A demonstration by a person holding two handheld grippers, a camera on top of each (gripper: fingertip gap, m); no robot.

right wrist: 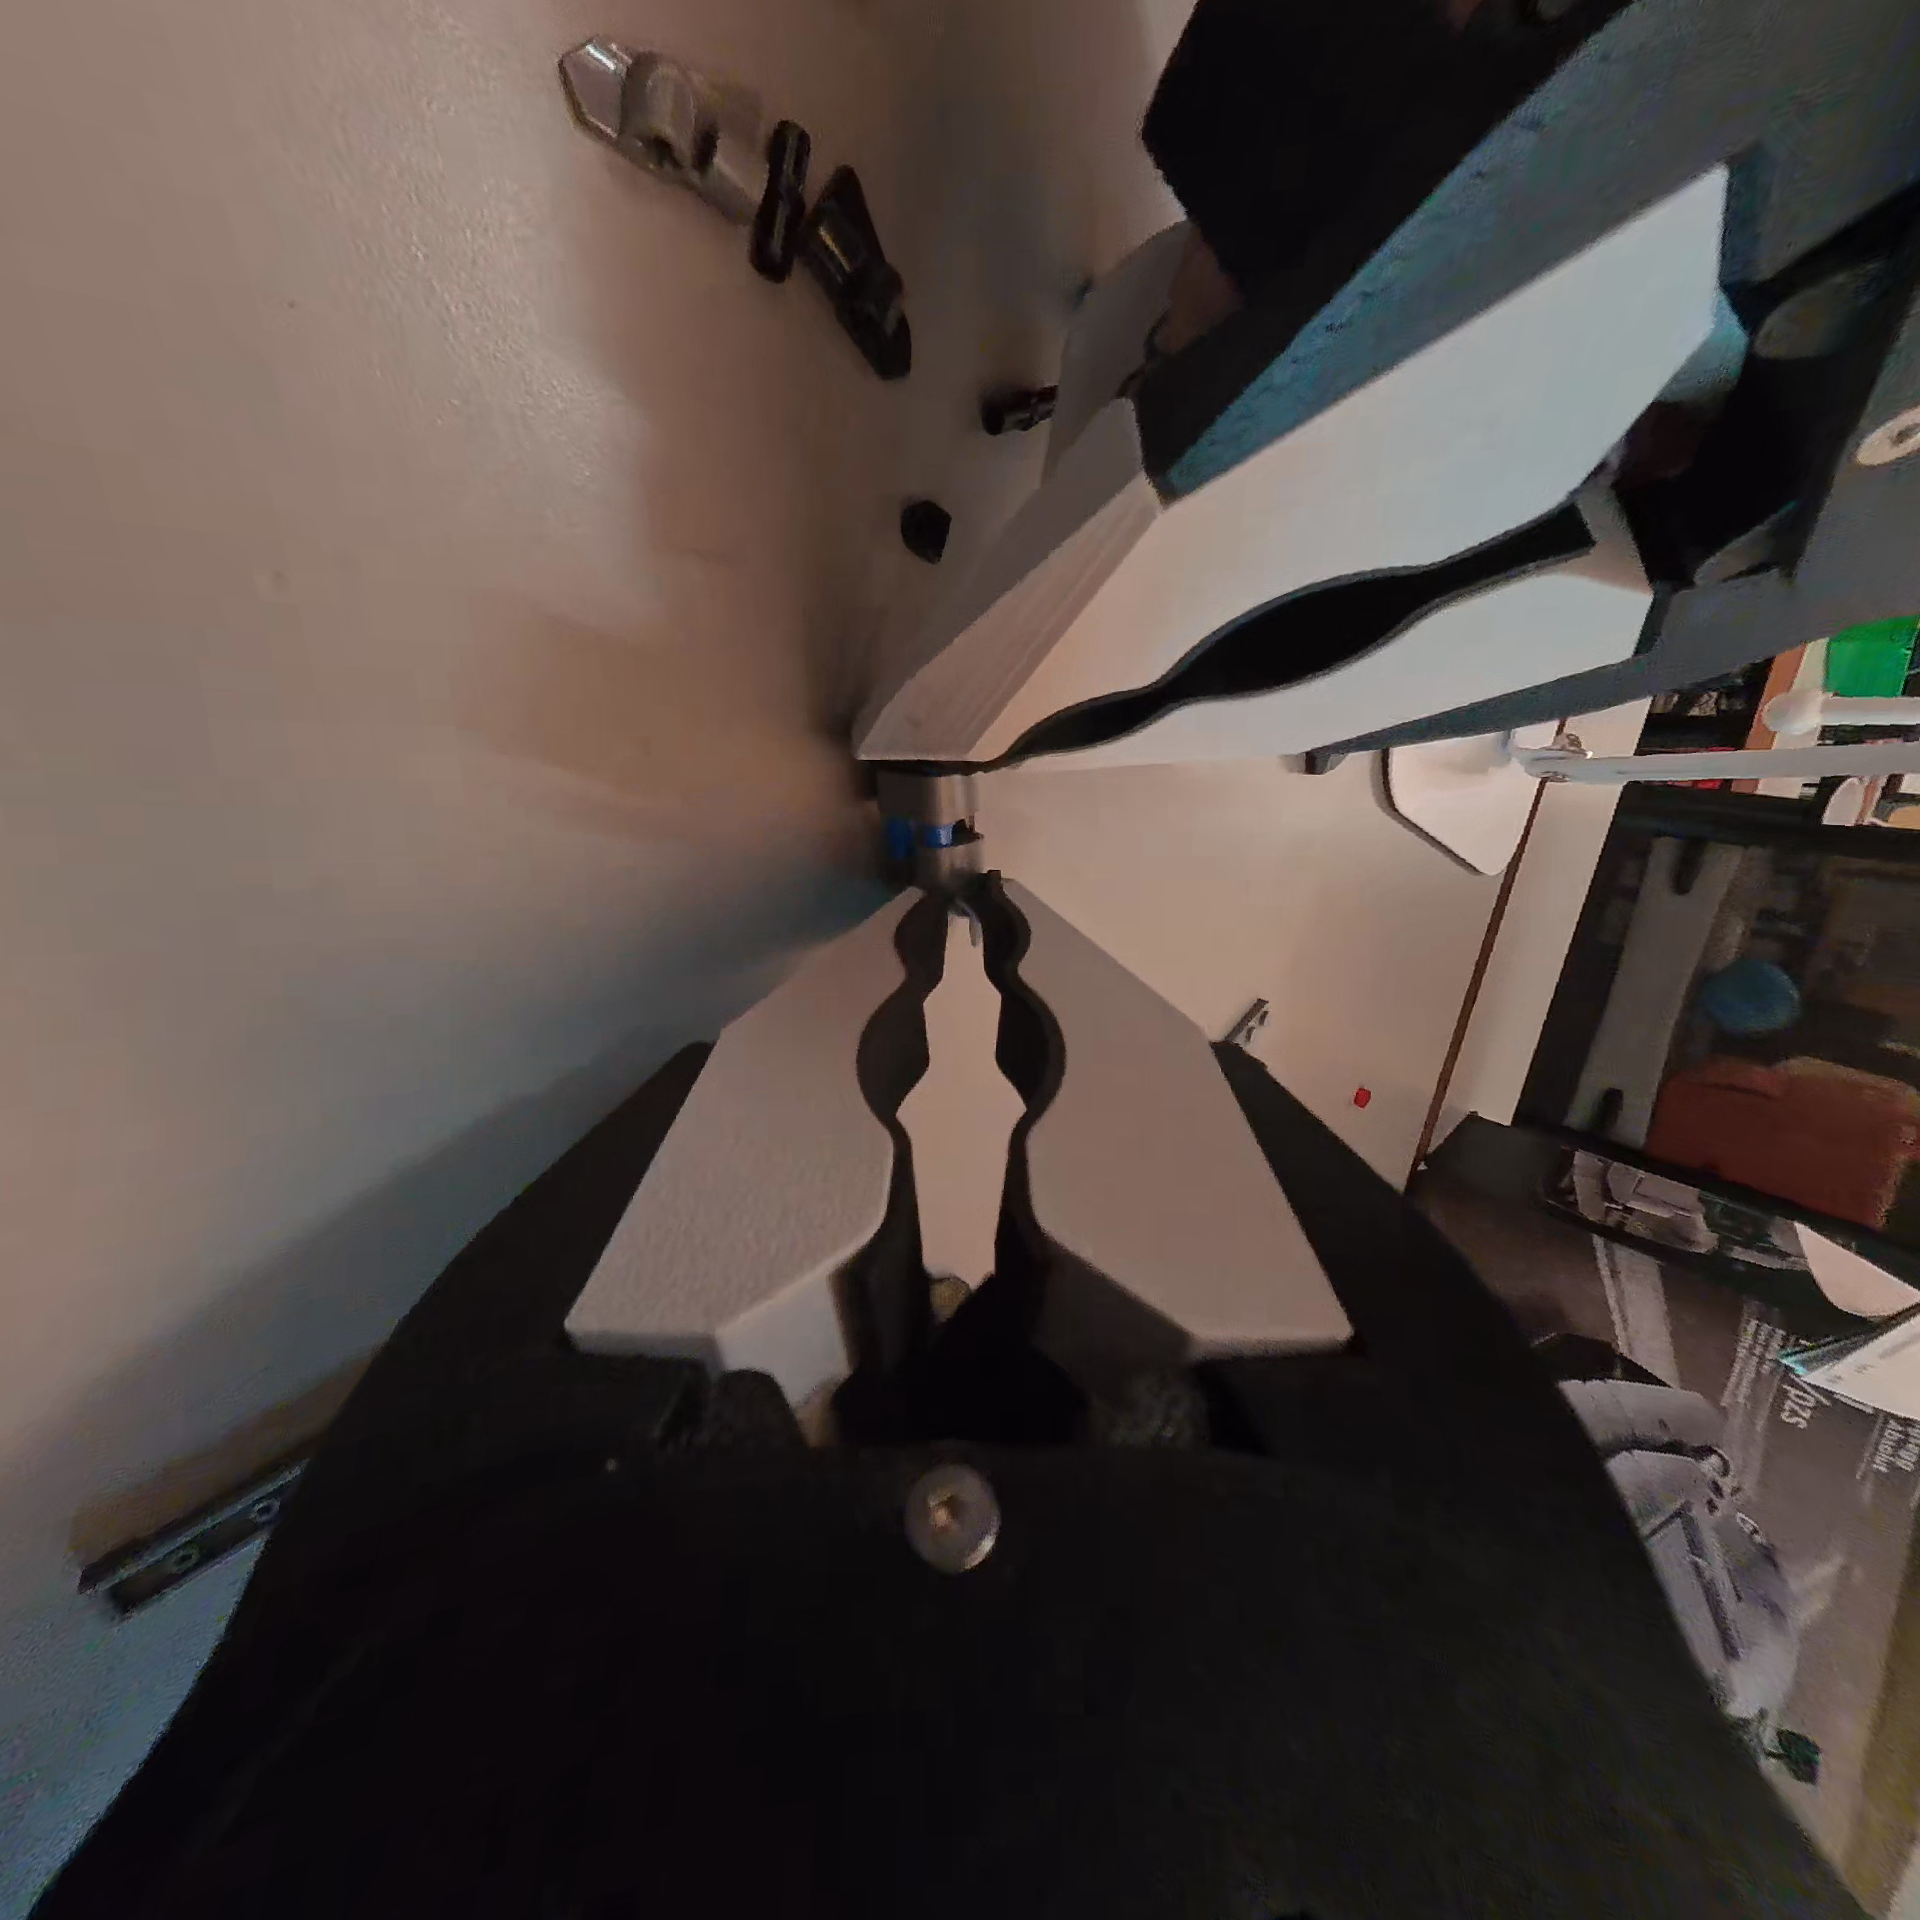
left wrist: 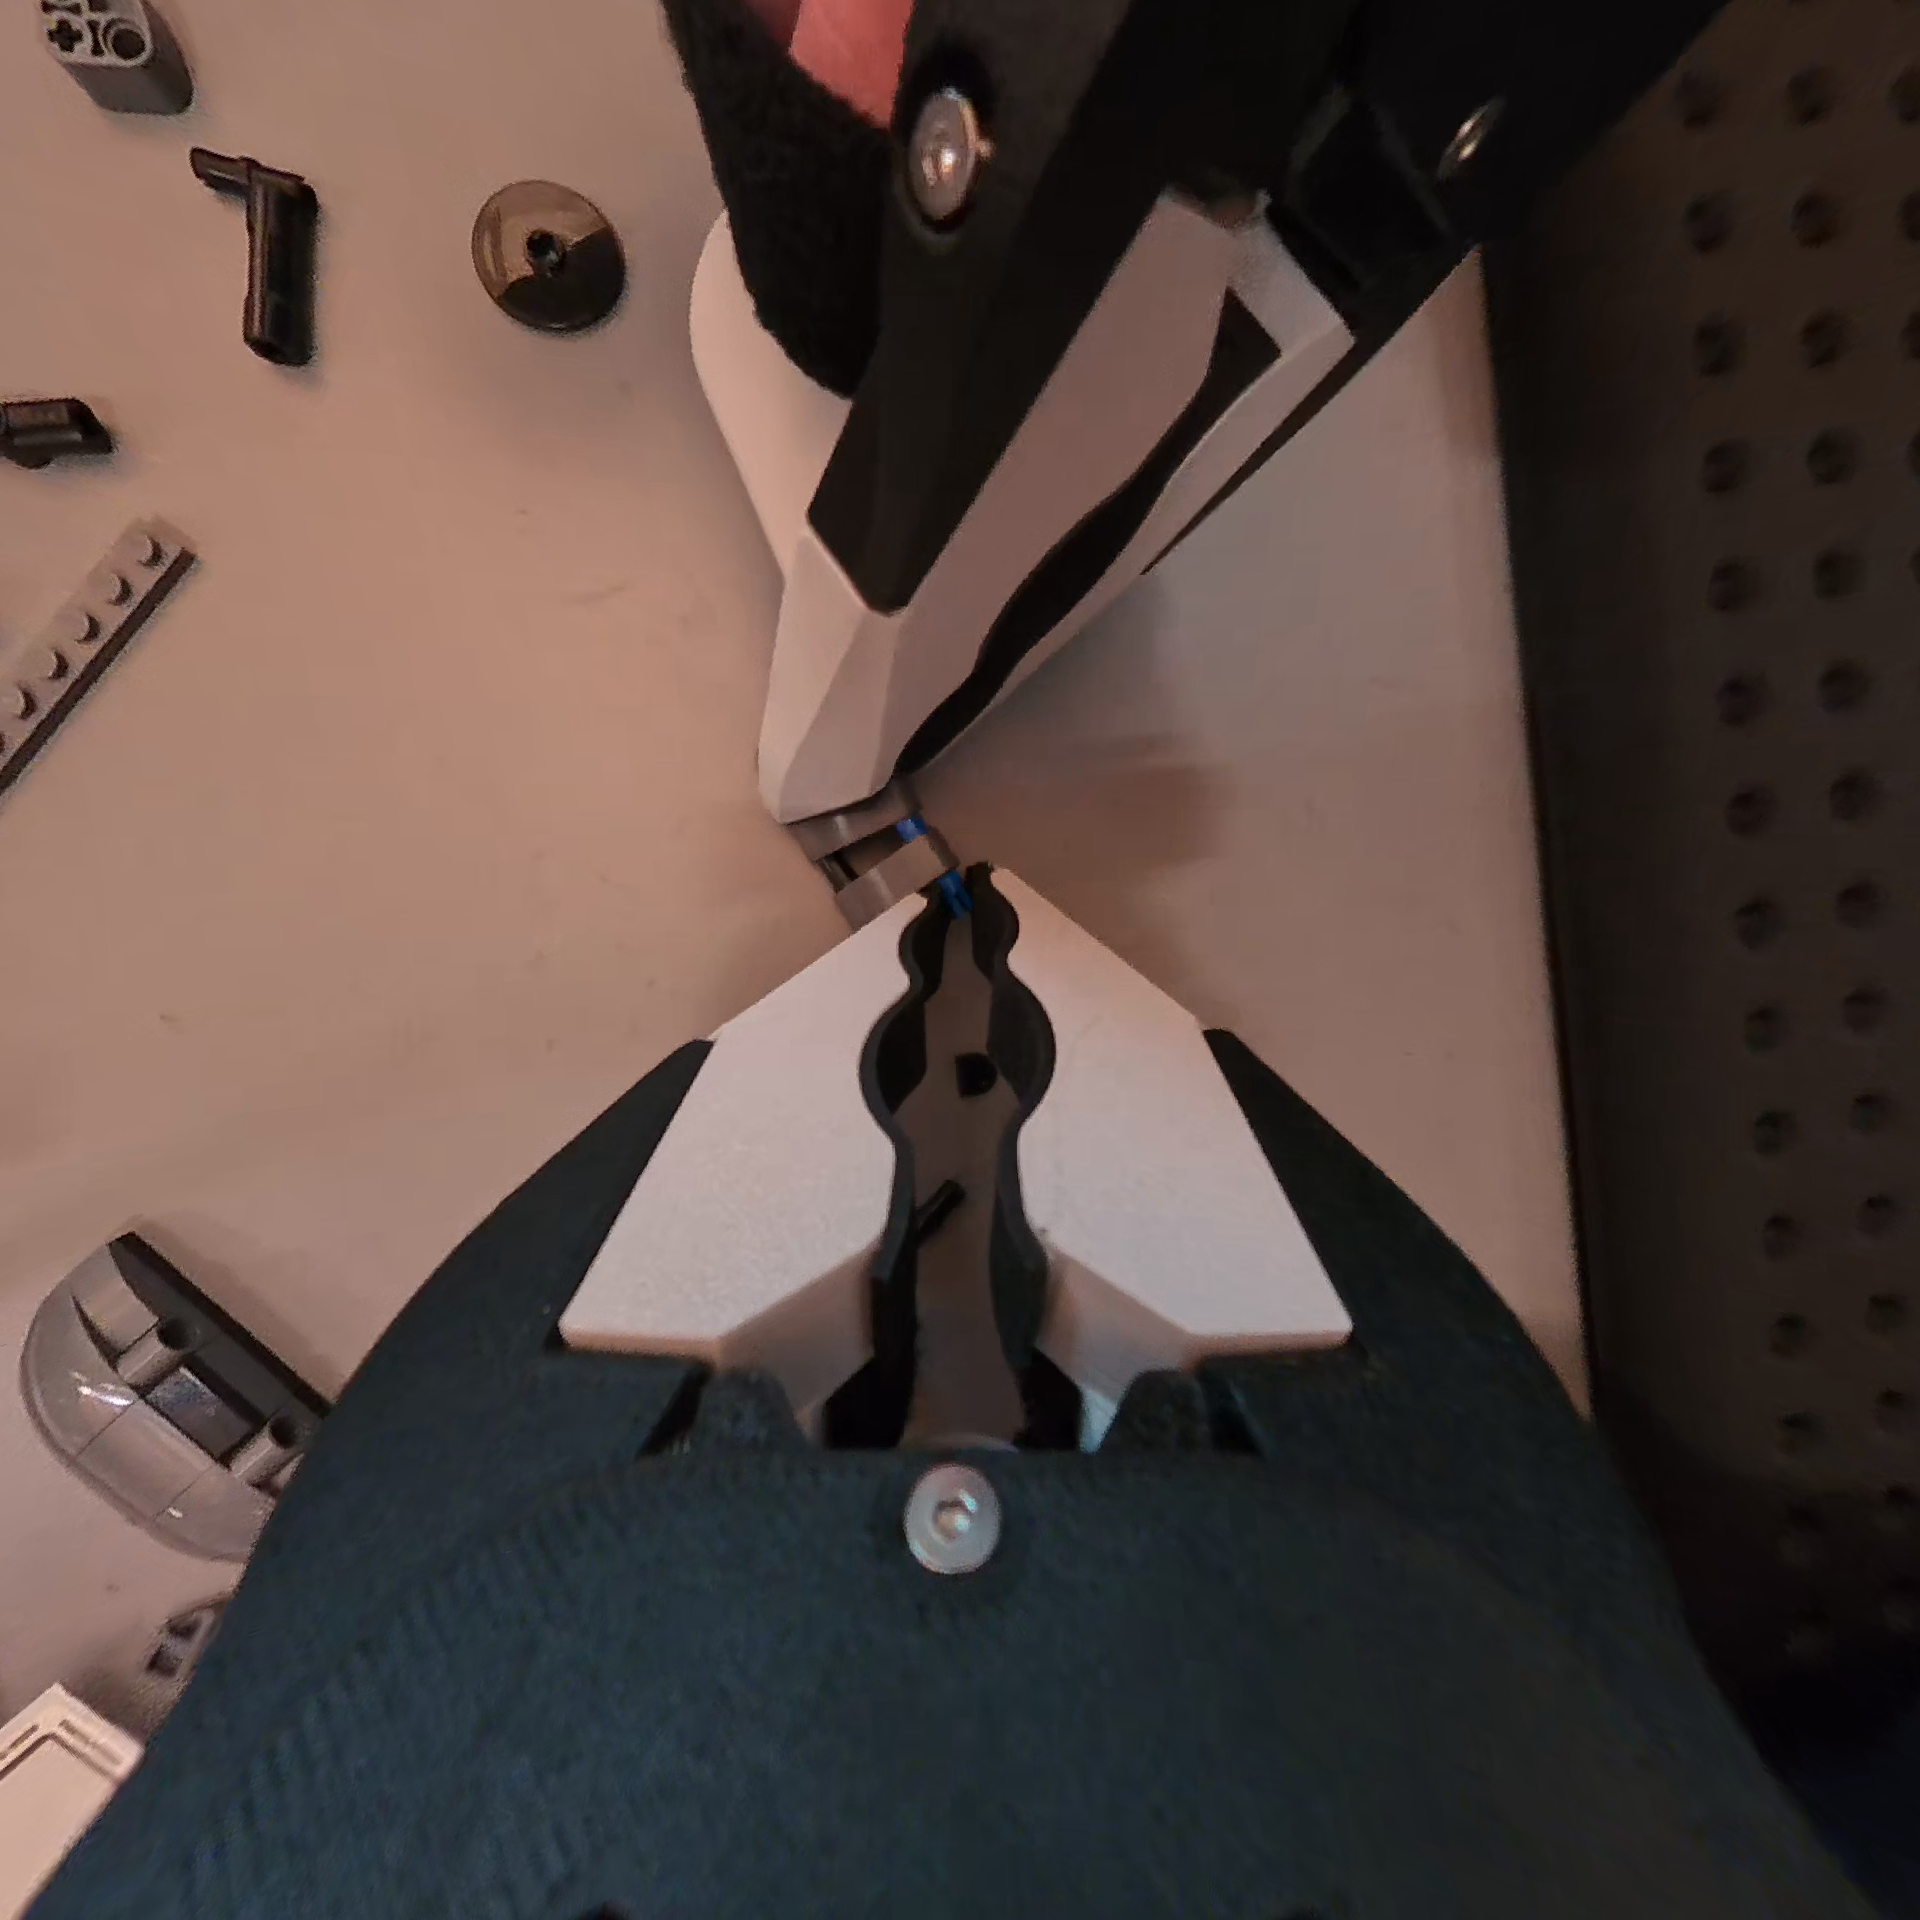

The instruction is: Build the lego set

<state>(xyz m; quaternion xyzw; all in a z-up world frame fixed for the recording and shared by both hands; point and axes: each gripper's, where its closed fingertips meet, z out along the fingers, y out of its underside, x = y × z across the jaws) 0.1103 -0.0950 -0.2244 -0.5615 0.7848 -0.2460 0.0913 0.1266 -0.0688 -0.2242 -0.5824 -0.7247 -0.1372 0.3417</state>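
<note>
A small grey lego piece with blue pins [left wrist: 878, 847] is held in the air just above the pale tabletop [left wrist: 436, 831], right at the meeting point of the two tools. In the left wrist view it is clamped at the tip of the right gripper [left wrist: 844, 805], which reaches in from above; a short blue pin end [left wrist: 951, 894] is pinched between the nearly closed tips of the left gripper [left wrist: 958, 902] directly below it. In the right wrist view the same grey piece [right wrist: 930, 821] sits just ahead of the right gripper [right wrist: 961, 904], whose tips are drawn in tight on its near end, while the left gripper [right wrist: 914, 764] comes in from the upper right and touches its far end. Both tools are clenched, white fingers with black wavy pads almost meeting.

Loose parts are scattered to the left of the left gripper: a long grey studded plate [left wrist: 83, 644], a curved grey and black assembly [left wrist: 145, 1382], a black angled connector [left wrist: 265, 255], a dark round dish piece [left wrist: 548, 258], a small black clip [left wrist: 52, 426] and a grey beam with holes [left wrist: 120, 52]. To the right a black perforated board [left wrist: 1787, 831] is seen. Beyond the right gripper, a row of grey and black pieces [right wrist: 748, 197] lies on the table, and a printed booklet [right wrist: 1766, 1507] is seen at lower right.
</note>
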